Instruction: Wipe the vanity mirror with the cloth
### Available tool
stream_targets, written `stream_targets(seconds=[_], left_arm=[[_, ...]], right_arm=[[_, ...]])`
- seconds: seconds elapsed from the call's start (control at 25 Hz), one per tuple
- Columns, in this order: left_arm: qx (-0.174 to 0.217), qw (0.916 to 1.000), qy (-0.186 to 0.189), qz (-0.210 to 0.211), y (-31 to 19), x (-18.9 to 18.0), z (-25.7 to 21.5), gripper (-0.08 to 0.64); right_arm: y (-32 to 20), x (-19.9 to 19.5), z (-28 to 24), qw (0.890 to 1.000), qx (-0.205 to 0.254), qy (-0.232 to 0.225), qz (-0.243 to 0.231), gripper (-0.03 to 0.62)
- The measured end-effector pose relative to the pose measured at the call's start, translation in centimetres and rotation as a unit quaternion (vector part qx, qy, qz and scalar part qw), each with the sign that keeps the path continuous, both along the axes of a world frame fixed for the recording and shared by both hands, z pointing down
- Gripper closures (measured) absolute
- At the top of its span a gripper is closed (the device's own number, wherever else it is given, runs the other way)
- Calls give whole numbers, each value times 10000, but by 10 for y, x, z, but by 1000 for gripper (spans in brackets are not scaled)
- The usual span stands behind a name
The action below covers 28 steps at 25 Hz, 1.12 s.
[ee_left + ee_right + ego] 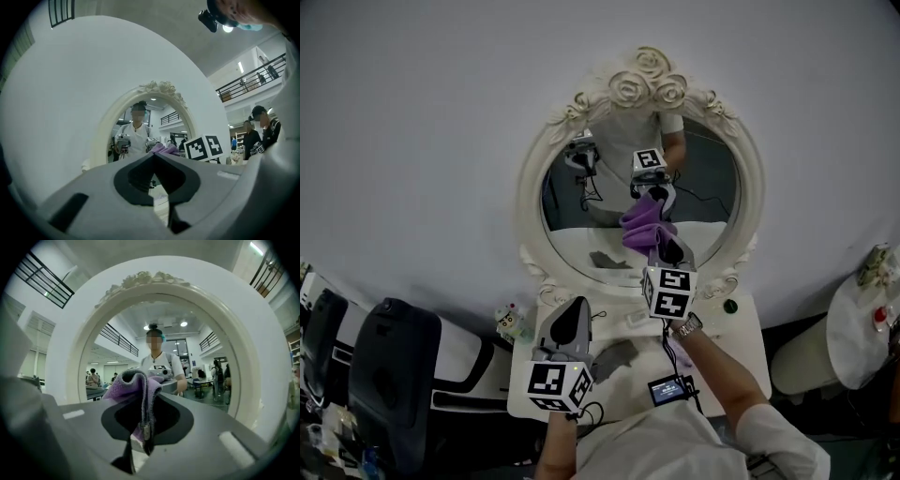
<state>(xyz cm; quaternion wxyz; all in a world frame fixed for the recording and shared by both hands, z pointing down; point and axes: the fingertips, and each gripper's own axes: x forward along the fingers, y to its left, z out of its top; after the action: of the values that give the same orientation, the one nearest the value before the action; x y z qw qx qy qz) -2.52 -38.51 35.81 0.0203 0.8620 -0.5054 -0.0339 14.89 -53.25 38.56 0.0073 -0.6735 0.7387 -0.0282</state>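
Two grippers work at one vanity mirror [703, 192], with a single cloth between them. At left, the left gripper [575, 309] is held over the front left part of the white surface [741, 342]. Its jaws are closed tip to tip on nothing and aimed toward the glass. At right, the right gripper [667, 248] is raised before the lower middle of the glass. It is clamped on the purple cloth [643, 223], which bunches out of the jaws in soft folds, lilac on its face and greyer along one folded edge. In the head view the cloth meets its own reflection on the glass.

The mirror is one oval in a white carved frame [534, 187] crowned by three roses [630, 89], and it stands at the surface's back edge. Four small things share the surface:
- One pale figurine [512, 322] stands at the left edge.
- One grey patch [614, 359] near the middle is too vague to name.
- One small screen device [667, 390] sits at the front edge.
- One green knob-like object [730, 306] lies toward the back right corner.

One watch [687, 326] shows on the right wrist. The person's arms are cut off at the bottom of the head view, and each gripper's own body hides the mirror's foot in its gripper view. A black padded shape [394, 370] at far left and a round white stand [862, 328] at far right are both cropped.
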Motion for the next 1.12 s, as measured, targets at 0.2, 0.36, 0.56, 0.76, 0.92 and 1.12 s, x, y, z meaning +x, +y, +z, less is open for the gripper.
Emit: stream_targets(seconds=[0.2, 0.36, 0.56, 0.76, 0.92, 1.12], left_arm=[[17, 9972, 32, -742, 14, -55, -1, 558], [-87, 9911, -35, -1330, 32, -96, 7, 558], [-328, 9821, -35, -1852, 45, -133, 21, 558], [-364, 9835, -165, -1763, 38, -126, 23, 560], [-413, 9898, -188, -1351, 24, -102, 27, 558], [-342, 9973, -160, -637, 4, -53, 26, 558]], right_arm=[[-9, -89, 18, 9967, -154, 116, -792, 535], [-17, -143, 33, 9929, -266, 101, -1153, 535], [-22, -173, 52, 9908, -355, 160, -1294, 535], [-30, -167, 55, 9937, -228, 235, -1073, 535], [-28, -128, 59, 9964, -275, 139, -792, 534], [-21, -63, 57, 9989, -219, 260, -308, 529]])
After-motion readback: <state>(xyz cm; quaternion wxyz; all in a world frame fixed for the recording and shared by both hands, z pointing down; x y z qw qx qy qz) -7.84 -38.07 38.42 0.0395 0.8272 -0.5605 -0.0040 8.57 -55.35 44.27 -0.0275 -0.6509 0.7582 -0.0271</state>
